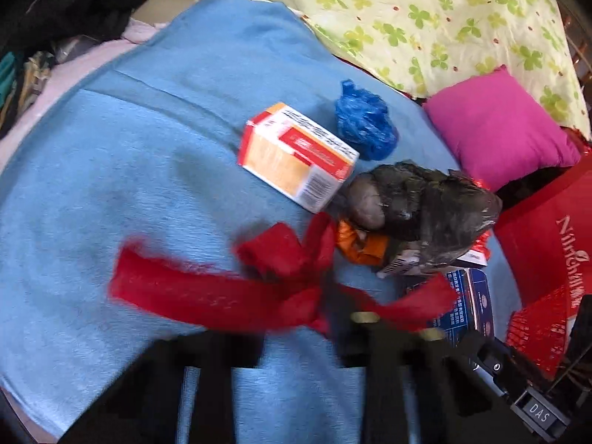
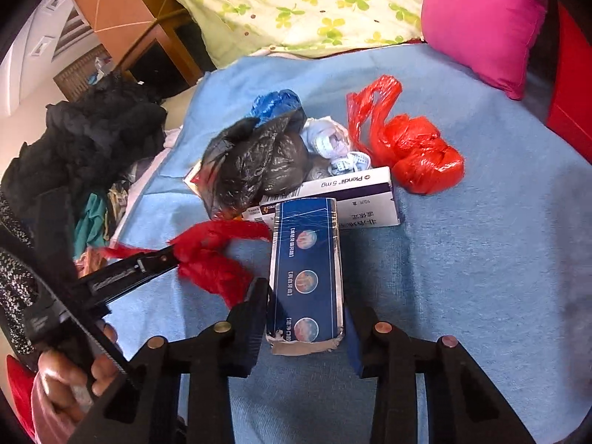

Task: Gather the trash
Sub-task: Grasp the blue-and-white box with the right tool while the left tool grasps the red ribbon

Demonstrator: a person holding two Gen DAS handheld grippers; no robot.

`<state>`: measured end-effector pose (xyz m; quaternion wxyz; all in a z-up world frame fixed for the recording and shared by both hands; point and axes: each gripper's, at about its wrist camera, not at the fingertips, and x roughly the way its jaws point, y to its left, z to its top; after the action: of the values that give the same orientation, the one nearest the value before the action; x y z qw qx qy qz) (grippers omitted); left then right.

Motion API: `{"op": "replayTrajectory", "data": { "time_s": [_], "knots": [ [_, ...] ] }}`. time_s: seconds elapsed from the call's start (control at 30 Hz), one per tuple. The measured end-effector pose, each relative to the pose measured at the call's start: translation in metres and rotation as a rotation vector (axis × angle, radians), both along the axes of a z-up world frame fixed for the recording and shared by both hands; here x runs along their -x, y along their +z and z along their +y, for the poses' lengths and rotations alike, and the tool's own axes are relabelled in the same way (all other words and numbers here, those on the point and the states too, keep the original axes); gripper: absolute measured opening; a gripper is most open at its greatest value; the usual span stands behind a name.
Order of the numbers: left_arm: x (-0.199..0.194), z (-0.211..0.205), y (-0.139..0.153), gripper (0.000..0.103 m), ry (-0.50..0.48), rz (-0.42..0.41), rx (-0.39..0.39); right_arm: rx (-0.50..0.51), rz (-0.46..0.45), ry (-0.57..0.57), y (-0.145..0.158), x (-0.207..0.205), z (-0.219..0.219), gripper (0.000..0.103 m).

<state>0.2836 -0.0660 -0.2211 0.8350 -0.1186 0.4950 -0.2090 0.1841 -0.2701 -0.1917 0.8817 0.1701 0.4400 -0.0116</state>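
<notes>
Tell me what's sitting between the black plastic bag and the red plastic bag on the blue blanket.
In the right wrist view, a crumpled wad of pale printed paper lies between the black bag and the red bag, behind the white medicine box.

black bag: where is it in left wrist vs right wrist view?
Left wrist: black bag sits right of centre, beside the orange-and-white box.
Right wrist: black bag sits above centre, left of the red bag.
Shared landmark: pink pillow.
</notes>
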Motion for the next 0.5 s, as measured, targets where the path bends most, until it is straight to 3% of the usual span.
{"op": "replayTrajectory", "data": {
  "time_s": [0.27, 0.5],
  "knots": [
    [0.012, -0.003, 0.014, 0.006, -0.017, -0.086, -0.023, 0.062, -0.100, -0.001, 0.033, 0.033, -0.005, 0.039],
    [0.061, -0.014, 0.067, 0.006, -0.093, -0.292, -0.046, 0.109, -0.236, -0.020, 0.072, 0.075, -0.014, 0.039]
  ]
}}
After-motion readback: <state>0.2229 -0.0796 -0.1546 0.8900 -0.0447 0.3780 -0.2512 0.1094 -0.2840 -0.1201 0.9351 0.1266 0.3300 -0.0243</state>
